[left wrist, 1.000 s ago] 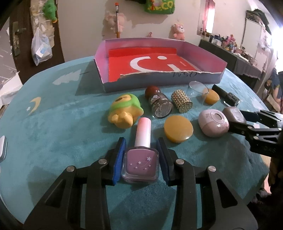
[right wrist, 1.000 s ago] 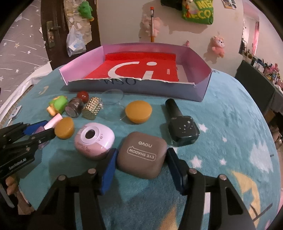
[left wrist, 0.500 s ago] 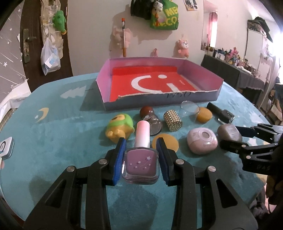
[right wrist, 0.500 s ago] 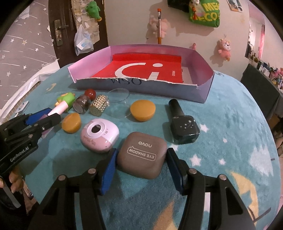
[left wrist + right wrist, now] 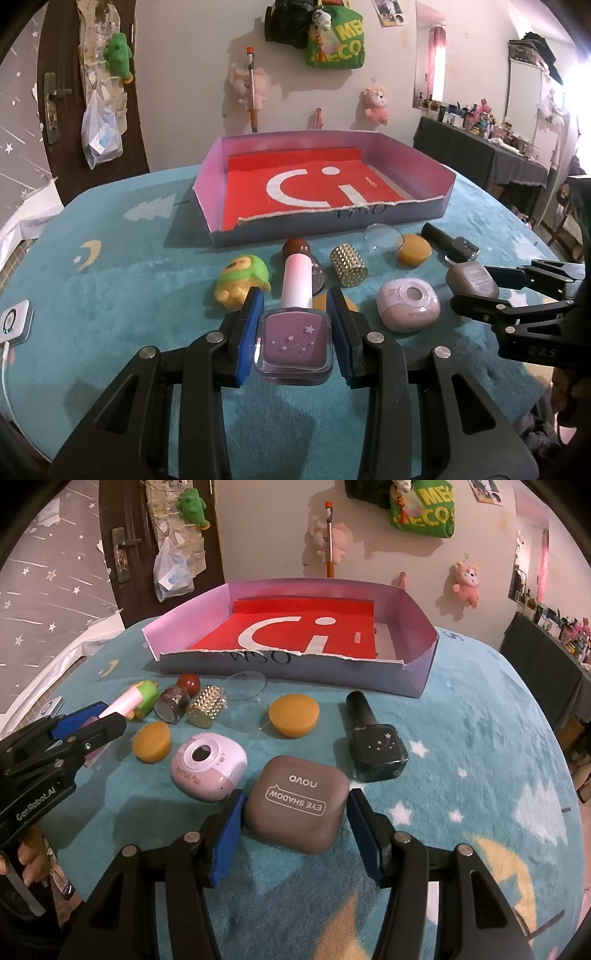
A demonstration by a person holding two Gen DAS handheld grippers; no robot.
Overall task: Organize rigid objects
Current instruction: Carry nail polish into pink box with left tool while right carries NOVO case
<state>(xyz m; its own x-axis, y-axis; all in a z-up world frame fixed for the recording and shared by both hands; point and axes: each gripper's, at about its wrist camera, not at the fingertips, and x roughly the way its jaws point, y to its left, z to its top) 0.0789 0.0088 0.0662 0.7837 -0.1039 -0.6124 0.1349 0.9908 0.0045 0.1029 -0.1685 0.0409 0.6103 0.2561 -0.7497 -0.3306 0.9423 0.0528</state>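
Glossy glass polish bottle [image 5: 294,341]; matt eyeshadow case [image 5: 297,808]; fuzzy cloth [image 5: 110,280].

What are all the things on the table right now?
purple nail polish: 1, purple with pink cap, in left gripper
eye shadow case: 1, brown, in right gripper
black nail polish: 1, right of case
toy camera: 1, pink, left of case
discs: 2, orange
studded cylinder: 1, gold
glitter bottle: 1, red-topped
toy: 1, green-yellow
box: 1, pink, red inside, behind
left gripper: 1, black
right gripper: 1, black

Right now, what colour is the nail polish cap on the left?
Pale pink cap, clearest in the left wrist view.
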